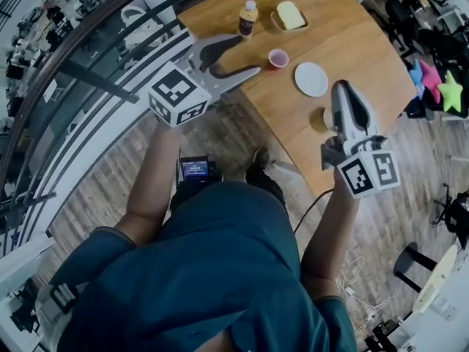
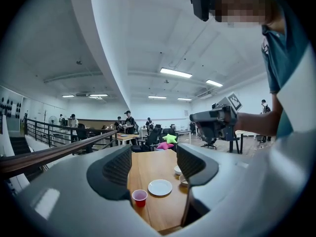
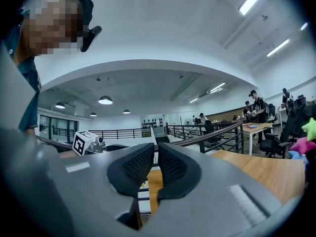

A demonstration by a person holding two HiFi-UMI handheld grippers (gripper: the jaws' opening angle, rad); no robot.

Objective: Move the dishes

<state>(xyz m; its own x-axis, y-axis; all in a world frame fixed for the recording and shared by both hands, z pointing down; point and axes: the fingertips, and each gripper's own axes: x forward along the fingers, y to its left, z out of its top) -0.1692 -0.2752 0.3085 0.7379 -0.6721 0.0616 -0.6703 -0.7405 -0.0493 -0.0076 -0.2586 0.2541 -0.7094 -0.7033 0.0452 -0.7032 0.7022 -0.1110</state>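
Head view: white plate (image 1: 311, 78) lies beyond parted, empty left tool (image 1: 246, 54) and closed right tool (image 1: 341, 88).

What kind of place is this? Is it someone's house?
Probably not a house. It looks like a big open office: long ceiling lights, black office chairs by a desk where people gather, and a railing.

White plate (image 1: 311, 78) near red cup (image 1: 278, 59)
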